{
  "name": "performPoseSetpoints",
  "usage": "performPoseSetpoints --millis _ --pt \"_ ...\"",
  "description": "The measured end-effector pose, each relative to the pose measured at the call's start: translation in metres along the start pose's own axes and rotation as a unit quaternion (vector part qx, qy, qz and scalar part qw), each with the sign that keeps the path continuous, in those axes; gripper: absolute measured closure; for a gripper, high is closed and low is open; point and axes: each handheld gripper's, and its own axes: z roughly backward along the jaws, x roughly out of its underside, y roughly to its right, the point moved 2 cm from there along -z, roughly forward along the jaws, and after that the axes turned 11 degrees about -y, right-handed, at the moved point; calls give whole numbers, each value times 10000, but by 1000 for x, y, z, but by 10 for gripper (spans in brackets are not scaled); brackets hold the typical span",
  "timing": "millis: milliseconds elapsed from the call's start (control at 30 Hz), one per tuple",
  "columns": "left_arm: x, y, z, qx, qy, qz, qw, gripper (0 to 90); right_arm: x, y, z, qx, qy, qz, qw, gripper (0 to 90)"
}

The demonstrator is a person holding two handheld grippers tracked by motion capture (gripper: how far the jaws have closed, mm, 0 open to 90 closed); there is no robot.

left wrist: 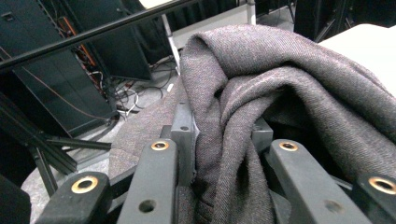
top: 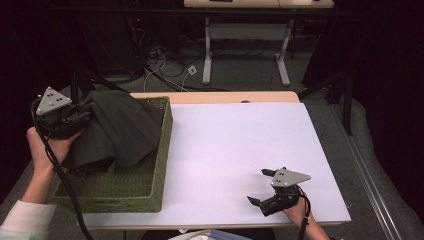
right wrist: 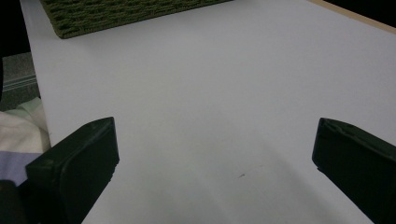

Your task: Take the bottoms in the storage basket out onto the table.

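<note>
Right gripper (top: 267, 190): rested on white table (top: 235, 145), jaws spread wide, nothing held, apparently kept clear. Left gripper (top: 80, 117): jaws clamped on dark grey cloth (top: 122, 127), which is lifted partly over green woven basket (top: 157, 165), probably for removal.

The cloth (top: 117, 130) covers much of the basket's (top: 125, 192) inside, so what lies beneath cannot be told. In the left gripper view its folds bury the jaws' tips. The right gripper view's top edge crops the basket.

One dark cloth (top: 122, 131), one woven basket (top: 150, 192), two grippers.
</note>
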Motion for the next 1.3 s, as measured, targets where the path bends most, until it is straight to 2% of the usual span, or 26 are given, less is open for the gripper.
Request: performPoseSetpoints --millis 600,1300 --pt "-15 8 6 38 177 -109 9998 725 0 0 -1 -4 -3 -12 10000 1" --pt "-36 28 9 214 331 -372 9985 724 0 0 0 -6 -5 -6 10000 2"
